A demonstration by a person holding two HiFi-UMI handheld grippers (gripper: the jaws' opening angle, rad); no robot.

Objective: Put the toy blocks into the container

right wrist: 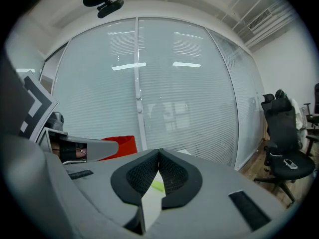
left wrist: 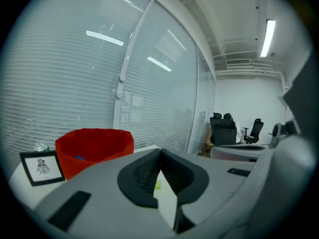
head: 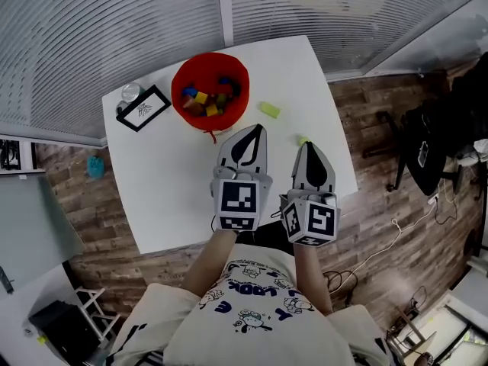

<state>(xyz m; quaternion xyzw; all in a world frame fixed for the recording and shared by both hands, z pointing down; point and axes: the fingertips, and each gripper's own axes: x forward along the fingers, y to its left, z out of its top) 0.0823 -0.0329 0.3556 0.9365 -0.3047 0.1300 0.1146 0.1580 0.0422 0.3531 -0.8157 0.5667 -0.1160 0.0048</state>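
Both grippers are hovering side by side over the near half of the table point(head: 171, 178), pointing at its far edge.

- Left gripper point(head: 257, 130): the left gripper view is showing the jaws meeting tip to tip, gripping nothing.
- Right gripper point(head: 308, 146): same, jaws together and empty.
- Container point(head: 210, 61): red, standing on the far side of the table, ahead and left of the left gripper, apart from it.
- Blocks point(head: 204, 97): mixed colours, lying inside the container.
- Green block point(head: 269, 110): lying loose on the table just right of the container.
- Second green block point(head: 303, 139): lying right at the right gripper's tip; can't tell if they're touching. In the right gripper view a green piece is showing through the gap under the tips.
- Frame point(head: 143, 108): lying flat just left of the container.
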